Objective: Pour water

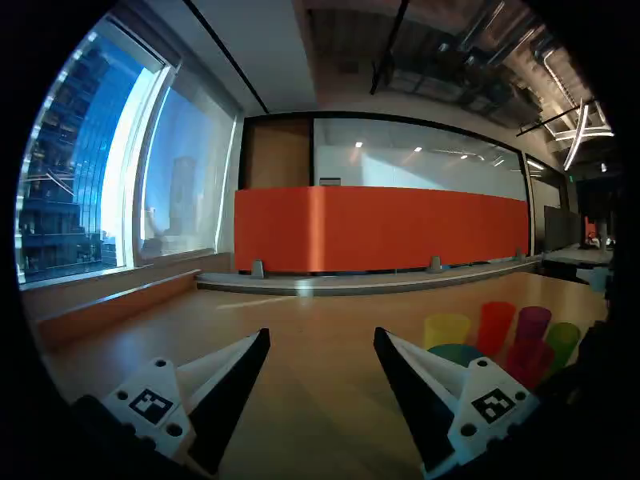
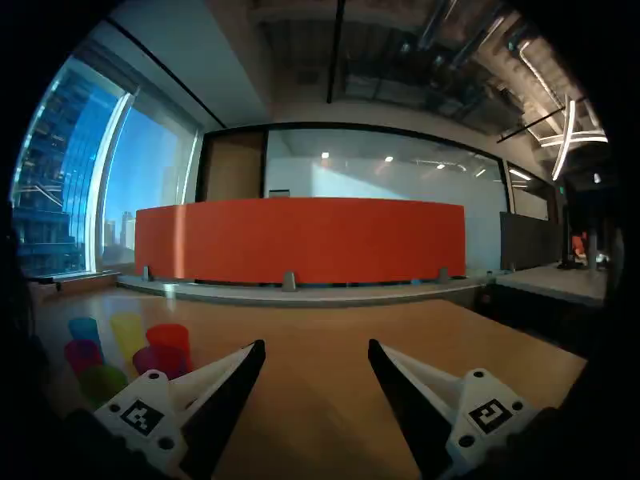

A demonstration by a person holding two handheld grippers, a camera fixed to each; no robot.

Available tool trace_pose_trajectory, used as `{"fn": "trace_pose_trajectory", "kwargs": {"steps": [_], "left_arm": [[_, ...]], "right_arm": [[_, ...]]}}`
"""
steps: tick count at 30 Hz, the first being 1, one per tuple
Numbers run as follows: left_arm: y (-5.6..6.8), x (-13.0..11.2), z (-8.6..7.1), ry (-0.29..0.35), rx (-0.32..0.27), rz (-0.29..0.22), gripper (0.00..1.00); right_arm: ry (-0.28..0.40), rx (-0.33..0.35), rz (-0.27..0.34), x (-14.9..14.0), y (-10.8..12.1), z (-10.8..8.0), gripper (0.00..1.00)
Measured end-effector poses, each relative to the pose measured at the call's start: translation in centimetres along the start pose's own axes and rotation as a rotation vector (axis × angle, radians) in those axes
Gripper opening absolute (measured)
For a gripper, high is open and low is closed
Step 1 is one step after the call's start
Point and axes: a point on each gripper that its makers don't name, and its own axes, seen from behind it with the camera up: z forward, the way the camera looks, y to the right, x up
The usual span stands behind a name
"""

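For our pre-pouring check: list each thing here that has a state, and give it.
Left gripper: open, empty.
Right gripper: open, empty.
Yellow translucent plastic cup: upright.
Orange translucent plastic cup: upright.
Purple translucent plastic cup: upright.
Green translucent plastic cup: upright.
Teal translucent plastic cup: upright.
Pink translucent plastic cup: upright.

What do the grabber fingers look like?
Both the left gripper and the right gripper have two pointy, wedge-shaped fingers. Each finger is white on the outside and black on its inner face. Each also has small round holes and a square black-and-white marker near its base.
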Motion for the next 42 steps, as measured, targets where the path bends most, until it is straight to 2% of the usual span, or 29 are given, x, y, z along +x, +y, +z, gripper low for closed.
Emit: {"fn": "trace_pose_trajectory", "kwargs": {"steps": [42], "left_arm": [[-0.12, 0.30, 0.11, 0.000, 0.000, -0.002, 0.96]], "right_arm": [[0.000, 0.000, 0.000, 0.02, -0.03, 0.00, 0.99]]}}
